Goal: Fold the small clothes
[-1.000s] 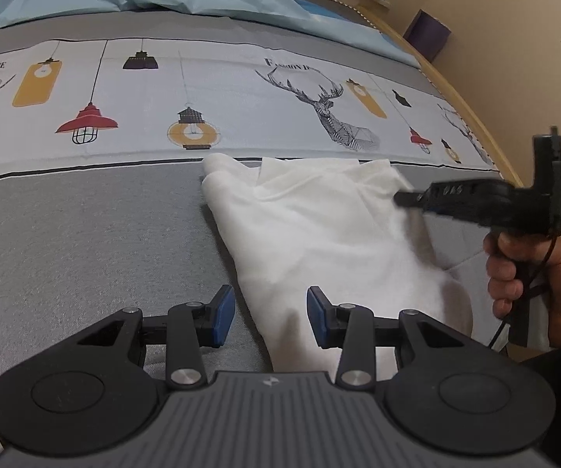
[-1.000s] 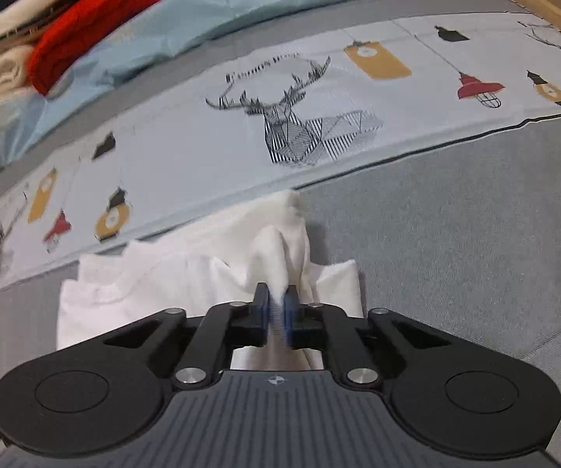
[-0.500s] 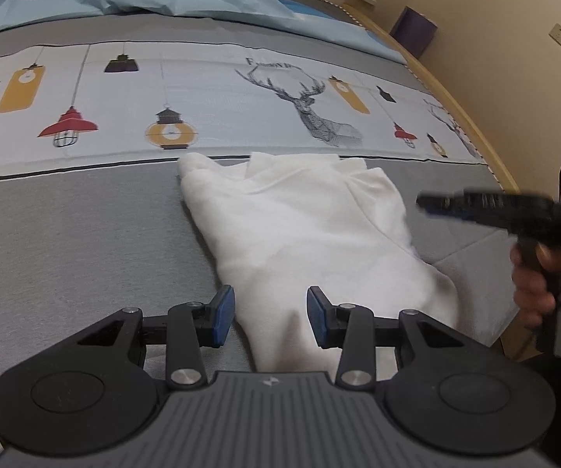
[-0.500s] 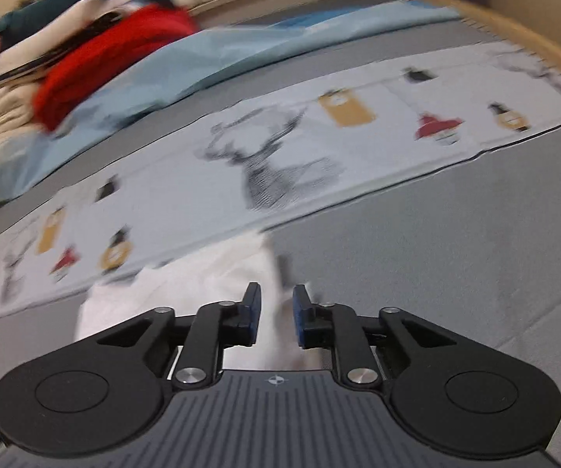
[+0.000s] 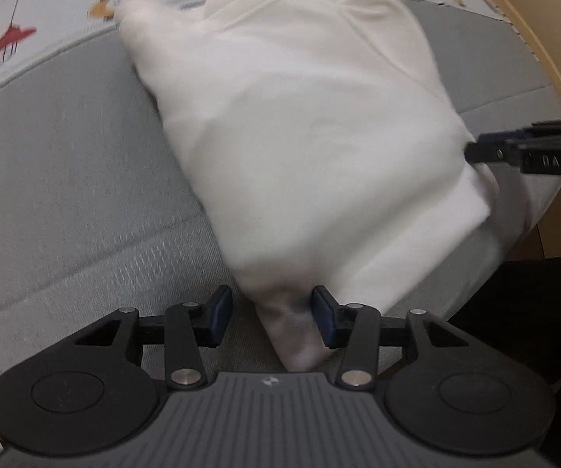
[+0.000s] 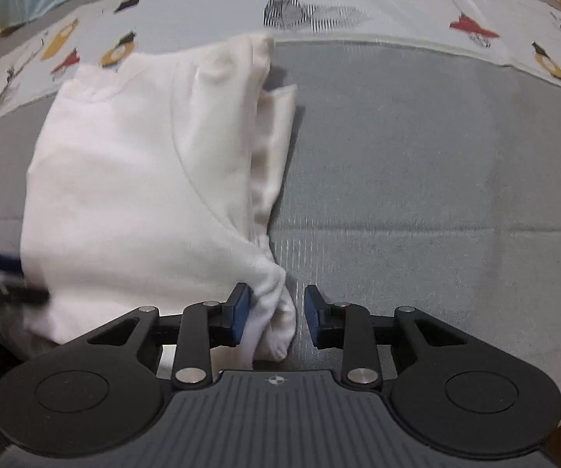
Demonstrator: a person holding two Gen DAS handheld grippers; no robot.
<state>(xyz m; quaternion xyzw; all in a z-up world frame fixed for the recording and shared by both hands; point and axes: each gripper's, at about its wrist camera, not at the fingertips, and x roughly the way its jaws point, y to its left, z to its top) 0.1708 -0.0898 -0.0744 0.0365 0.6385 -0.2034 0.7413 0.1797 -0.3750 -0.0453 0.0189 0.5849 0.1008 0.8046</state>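
Risk no. 1 is a partial grab: white, soft, partly folded knit garment (image 5: 303, 124) lies flat on the grey bedspread (image 6: 436, 163), and both grippers straddle its near corners w/ jaws apart, having just been opening, not yet clamped. Left gripper (image 5: 271, 314) has only a bunched tip between its pads, right gripper (image 6: 276, 314) has the corner against one pad only. Closing now could catch just the top layer, so the fold skews or drags across the bed.
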